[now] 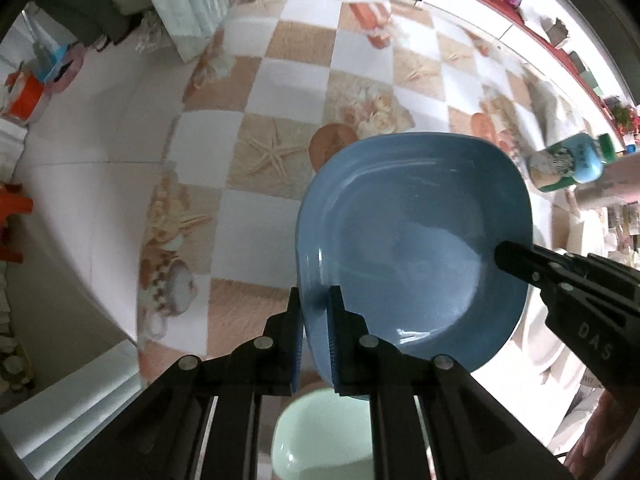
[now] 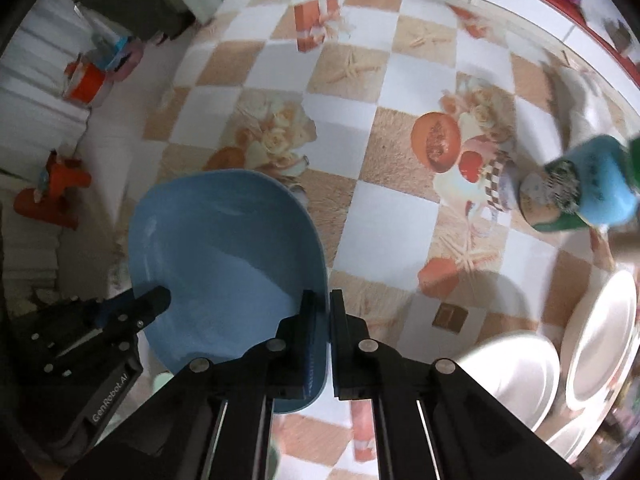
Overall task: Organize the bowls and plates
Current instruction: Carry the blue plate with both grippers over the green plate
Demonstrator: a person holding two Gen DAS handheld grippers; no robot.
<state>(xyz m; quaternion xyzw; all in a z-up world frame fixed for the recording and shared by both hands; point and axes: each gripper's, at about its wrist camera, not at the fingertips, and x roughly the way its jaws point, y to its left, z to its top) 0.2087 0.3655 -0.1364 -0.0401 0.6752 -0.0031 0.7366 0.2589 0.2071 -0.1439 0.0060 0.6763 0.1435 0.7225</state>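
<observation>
A blue plate [image 1: 416,232] with rounded corners is held in the air above the checkered tablecloth [image 1: 296,92]. My left gripper [image 1: 316,304] is shut on its left rim. My right gripper [image 2: 323,308] is shut on its opposite rim; the plate [image 2: 228,264] fills the lower left of the right wrist view. The right gripper's finger [image 1: 516,258] shows at the plate's right edge in the left wrist view. The left gripper [image 2: 160,300] shows at the plate's left edge in the right wrist view. A pale green bowl [image 1: 320,436] lies below the plate.
White plates [image 2: 516,376] are stacked at the lower right, one leaning upright [image 2: 604,336]. A blue and green can [image 2: 576,196] stands at the right. The table's left edge [image 1: 148,208] drops to a white floor with orange toys [image 2: 52,196].
</observation>
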